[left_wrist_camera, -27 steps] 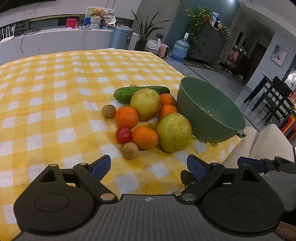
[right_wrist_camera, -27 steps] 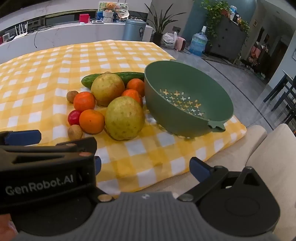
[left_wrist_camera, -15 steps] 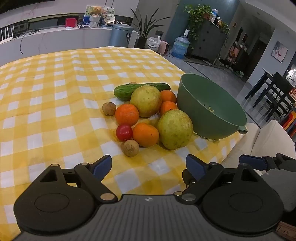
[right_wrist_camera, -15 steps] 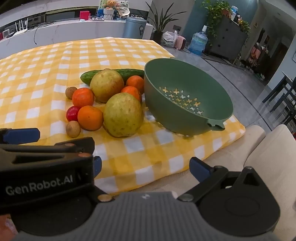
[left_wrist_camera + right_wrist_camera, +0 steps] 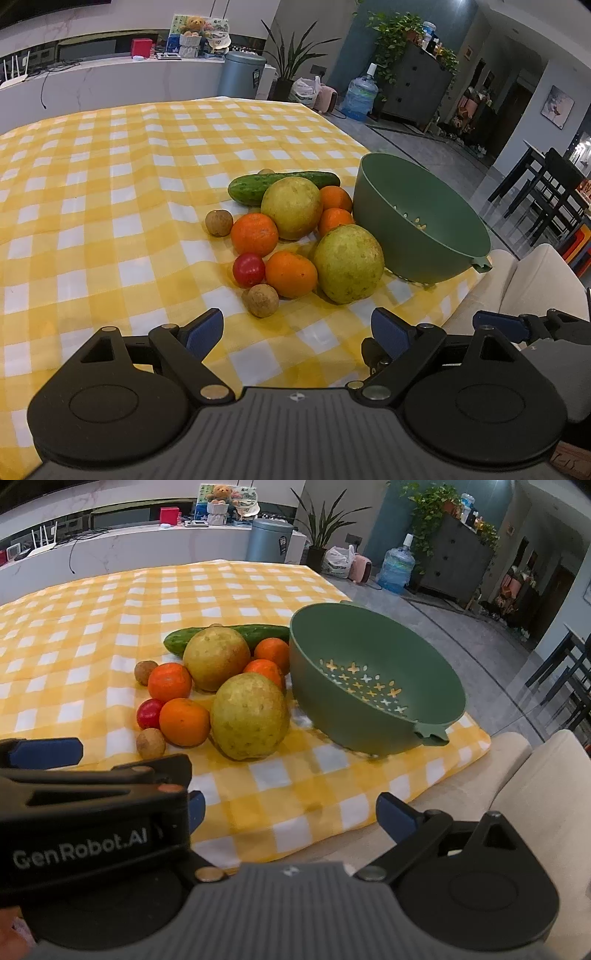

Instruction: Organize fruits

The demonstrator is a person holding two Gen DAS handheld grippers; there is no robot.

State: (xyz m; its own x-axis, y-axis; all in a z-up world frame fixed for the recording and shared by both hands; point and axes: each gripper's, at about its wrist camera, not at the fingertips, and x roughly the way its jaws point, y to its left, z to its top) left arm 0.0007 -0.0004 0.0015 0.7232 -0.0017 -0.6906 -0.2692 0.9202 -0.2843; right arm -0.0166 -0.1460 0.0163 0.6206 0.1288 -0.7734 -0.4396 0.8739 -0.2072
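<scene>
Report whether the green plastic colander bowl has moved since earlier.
No. The green plastic colander bowl keeps its place on the yellow checked tablecloth.

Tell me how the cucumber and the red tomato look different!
The cucumber is long and dark green with a bumpy skin; the tomato is small, round, red and shiny. The cucumber lies at the far side of the fruit pile, partly hidden behind a big pear, while the tomato sits at the near side in plain view. Both rest on the yellow checked cloth, outside the green bowl.
</scene>
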